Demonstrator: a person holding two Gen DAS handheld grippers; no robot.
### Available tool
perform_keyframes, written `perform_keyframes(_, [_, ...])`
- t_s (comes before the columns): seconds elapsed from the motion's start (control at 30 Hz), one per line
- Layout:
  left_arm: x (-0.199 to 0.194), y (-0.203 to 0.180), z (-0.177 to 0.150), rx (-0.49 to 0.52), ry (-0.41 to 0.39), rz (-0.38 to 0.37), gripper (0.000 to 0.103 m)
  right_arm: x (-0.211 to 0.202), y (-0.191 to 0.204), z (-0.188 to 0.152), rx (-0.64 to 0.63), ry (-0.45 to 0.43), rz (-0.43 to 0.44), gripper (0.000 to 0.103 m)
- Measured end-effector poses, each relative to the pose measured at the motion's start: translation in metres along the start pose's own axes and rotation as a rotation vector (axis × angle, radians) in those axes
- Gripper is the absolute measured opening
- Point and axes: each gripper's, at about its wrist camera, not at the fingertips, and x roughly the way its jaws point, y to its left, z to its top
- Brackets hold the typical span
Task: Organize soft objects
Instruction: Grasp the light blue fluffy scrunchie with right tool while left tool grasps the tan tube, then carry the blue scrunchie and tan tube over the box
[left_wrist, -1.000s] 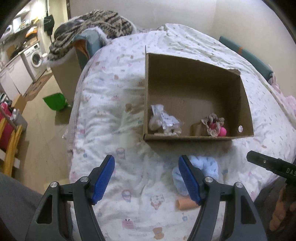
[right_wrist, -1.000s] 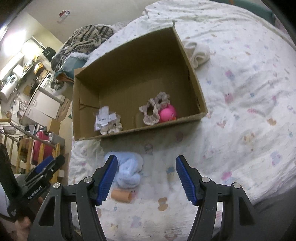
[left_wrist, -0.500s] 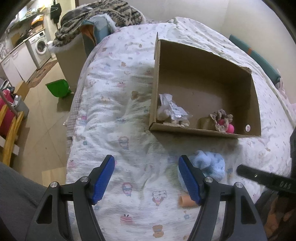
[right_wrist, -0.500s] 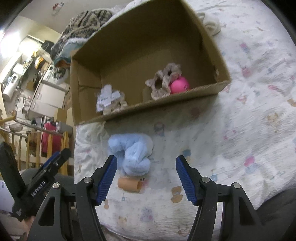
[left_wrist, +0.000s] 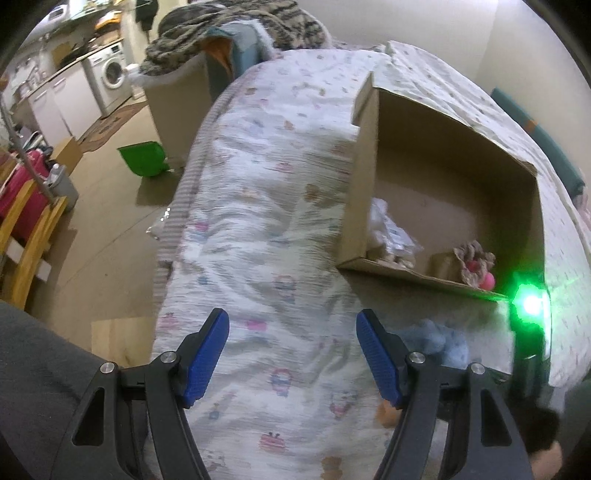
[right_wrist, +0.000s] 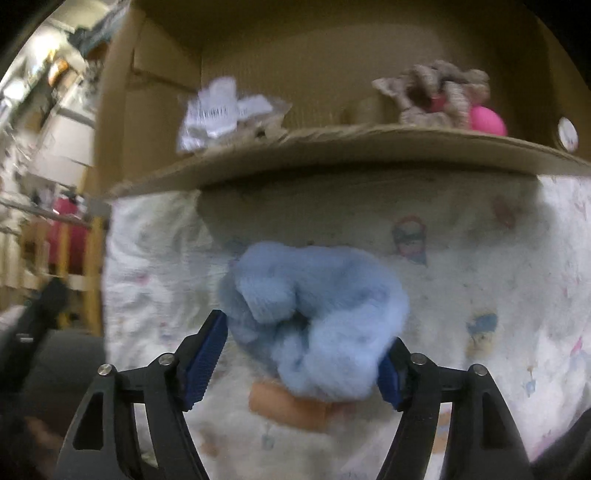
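On the bed, we see our right hand-held gripper with its blue pads on both sides of the fluffy blue cloth; we cannot tell if it squeezes yet. Our left hand-held gripper is wide open over the sheet. Just behind the cloth sits the cardboard box, with a pink ball inside.

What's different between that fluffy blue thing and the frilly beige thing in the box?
The blue bundle lies on the bedspread, outside the box; the beige scrunchie is already inside it. The blue bundle sits between the right gripper fingers; nothing is near the beige scrunchie except a pink ball. The blue bundle looks plush and lumpy, the scrunchie thin and ruffled. Both look soft.
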Motion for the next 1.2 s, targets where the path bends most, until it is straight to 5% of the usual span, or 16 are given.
perform_keyframes(0.07, [0.002, 0.003, 0.000, -0.012, 0.011, -0.005, 0.069, 0.006, 0.004, -0.001, -0.030, 0.000, -0.038, 0.075])
perform_keyframes(0.2, [0.005, 0.001, -0.001, -0.015, 0.029, -0.016, 0.069, 0.005, 0.004, -0.004, -0.106, -0.022, -0.103, 0.033])
perform_keyframes(0.3, [0.007, -0.006, -0.004, 0.012, 0.041, -0.013, 0.069, -0.006, -0.010, -0.004, -0.085, -0.011, -0.057, 0.017])
perform_keyframes(0.7, [0.041, -0.075, -0.053, 0.164, 0.276, -0.216, 0.066, -0.111, -0.074, -0.032, 0.004, -0.175, 0.058, 0.016])
perform_keyframes(0.9, [0.059, -0.101, -0.075, 0.237, 0.340, -0.211, 0.047, -0.113, -0.089, -0.031, 0.060, -0.205, 0.106, 0.016])
perform_keyframes(0.97, [0.064, -0.105, -0.079, 0.259, 0.356, -0.211, 0.029, -0.112, -0.086, -0.030, 0.066, -0.217, 0.115, 0.016])
perform_keyframes(1.1, [0.063, -0.107, -0.083, 0.278, 0.373, -0.224, 0.012, -0.110, -0.087, -0.030, 0.068, -0.210, 0.119, 0.016])
perform_keyframes(1.2, [0.056, -0.108, -0.084, 0.299, 0.353, -0.243, 0.008, -0.110, -0.087, -0.029, 0.068, -0.211, 0.120, 0.016])
